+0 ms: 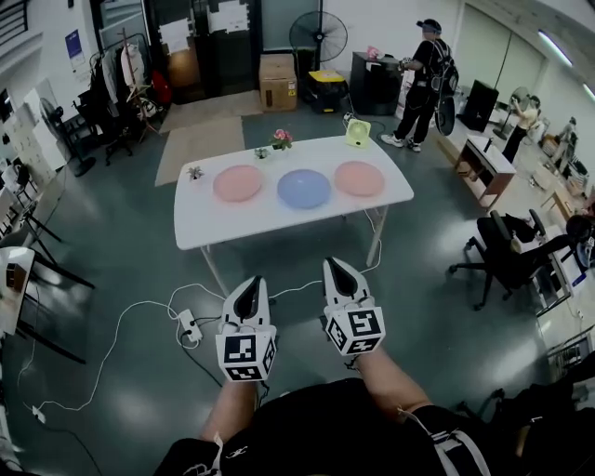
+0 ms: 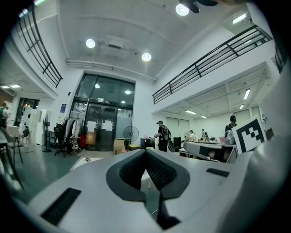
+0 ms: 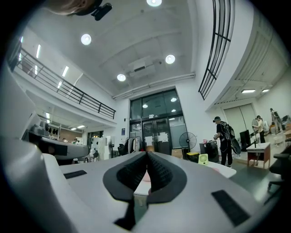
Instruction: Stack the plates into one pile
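Grey floor (image 1: 112, 242); white worktop (image 1: 242, 223); pedestal fan (image 1: 318, 37); cardboard box (image 1: 277, 82); black office chair (image 1: 507, 256); clothes rack (image 1: 130, 65); glazed entrance doors (image 2: 102, 123); round ceiling lights (image 2: 146, 57); mezzanine railing (image 2: 213, 54).

No word, number or brand can be read in any view. The marker cube (image 1: 246, 356) of the left gripper (image 1: 251, 282) and the marker cube (image 1: 355, 330) of the right gripper (image 1: 333, 265) bear black-and-white square patterns, with no letters or digits. White sheets (image 1: 230, 17) are stuck on the dark glass doors at the far wall, and a blue sign (image 1: 73, 44) hangs on the left wall. The print on both is too small to make out.
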